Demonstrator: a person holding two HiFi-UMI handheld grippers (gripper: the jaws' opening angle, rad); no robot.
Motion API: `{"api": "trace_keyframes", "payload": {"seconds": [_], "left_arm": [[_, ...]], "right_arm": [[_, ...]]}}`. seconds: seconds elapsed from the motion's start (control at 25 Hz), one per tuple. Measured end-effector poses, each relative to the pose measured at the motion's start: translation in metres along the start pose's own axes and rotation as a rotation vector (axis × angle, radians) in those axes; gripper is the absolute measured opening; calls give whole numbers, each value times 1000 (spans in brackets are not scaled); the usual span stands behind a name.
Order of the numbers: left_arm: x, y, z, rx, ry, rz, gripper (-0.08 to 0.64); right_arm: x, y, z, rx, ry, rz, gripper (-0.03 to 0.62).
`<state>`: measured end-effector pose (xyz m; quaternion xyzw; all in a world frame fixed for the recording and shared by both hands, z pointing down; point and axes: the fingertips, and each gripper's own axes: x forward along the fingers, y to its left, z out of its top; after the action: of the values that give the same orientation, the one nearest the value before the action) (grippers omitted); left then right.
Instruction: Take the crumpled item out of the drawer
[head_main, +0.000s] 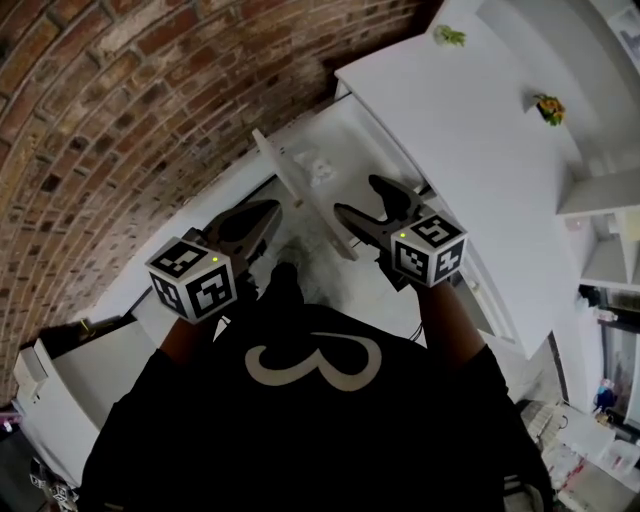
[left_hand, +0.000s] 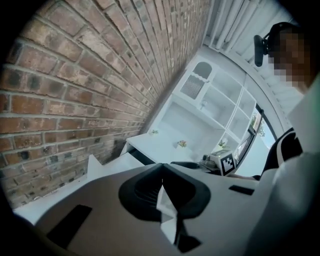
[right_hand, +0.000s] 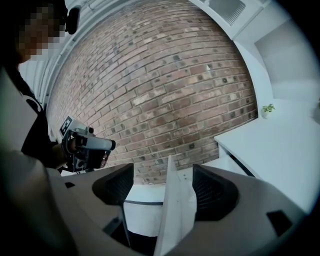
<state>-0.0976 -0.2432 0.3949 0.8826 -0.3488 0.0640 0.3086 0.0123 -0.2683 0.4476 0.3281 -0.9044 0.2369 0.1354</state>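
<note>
The left claw (left_hand: 162, 172) is pressed together on a scrap of white crumpled paper (left_hand: 167, 210). It holds the scrap on the near side of the drawer front (head_main: 292, 185), so the lift-out looks nearly done. Next, the paper needs carrying clear without the pinch loosening. The right claw (right_hand: 163, 185) is spread, straddling that front panel.

Count: two claws, one open drawer (head_main: 350, 140), one pinched paper, and perhaps a second pale crumple (head_main: 320, 168) beyond the right claw.

My left gripper (left_hand: 161, 167) is clamped down on the white crumpled item (left_hand: 168, 209), and I see it pinched between the dark pads (left_hand: 140, 192). A brick wall (left_hand: 75, 100) fills my left, and beyond the jaws there's a white shelf unit (left_hand: 210, 107) above a white cabinet top (left_hand: 160, 145).
</note>
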Motion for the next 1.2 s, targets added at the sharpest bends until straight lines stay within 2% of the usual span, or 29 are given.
{"api": "trace_keyframes", "payload": {"seconds": [0.28, 0.56, 0.8, 0.96, 1.2], "left_arm": [[30, 46, 13, -16, 55, -5, 3], [58, 78, 18, -27, 136, -34, 3], [72, 106, 24, -20, 184, -49, 3], [77, 126, 28, -23, 198, -50, 3], [82, 145, 36, -18, 199, -54, 3]], "right_arm": [[51, -51, -24, 58, 88, -76, 345], [100, -89, -64, 143, 172, -130, 331], [134, -123, -100, 164, 269, -200, 327], [153, -143, -125, 188, 330, -236, 322], [178, -159, -153, 213, 388, -240, 309]]}}
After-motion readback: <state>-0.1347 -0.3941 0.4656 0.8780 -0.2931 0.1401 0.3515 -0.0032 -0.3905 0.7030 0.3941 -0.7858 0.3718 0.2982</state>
